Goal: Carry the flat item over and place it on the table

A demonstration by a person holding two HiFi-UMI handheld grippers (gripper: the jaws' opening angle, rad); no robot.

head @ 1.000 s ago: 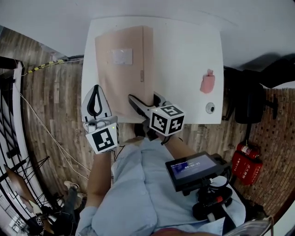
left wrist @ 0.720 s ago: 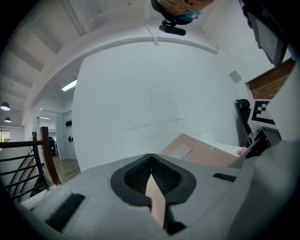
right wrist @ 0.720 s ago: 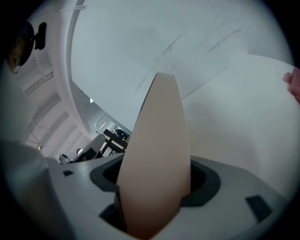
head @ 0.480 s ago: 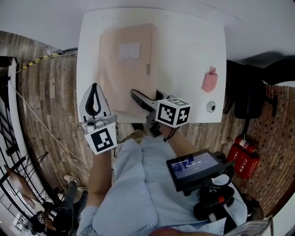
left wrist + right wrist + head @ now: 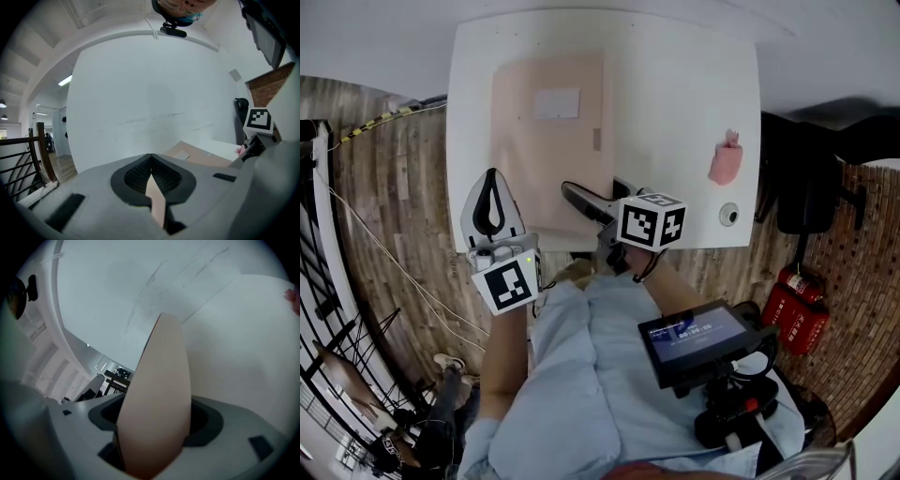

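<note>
While the left claw (image 5: 492, 187) hovers shut, the right claw (image 5: 592, 194), reaching forward, opens around the flat item (image 5: 546, 150)

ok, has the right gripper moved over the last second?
Yes. The right gripper went farther in over the table: its marker cube straddled the near edge, now clears it. Jaws opening, flat item between them.

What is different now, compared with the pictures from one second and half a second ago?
The right claw is opening and letting go of the flat beige item, which is still between its jaws. Unchanged: the item lies on the white table, the left claw stays shut on its near left edge, and the pink object and small round object keep their places at the right.
</note>
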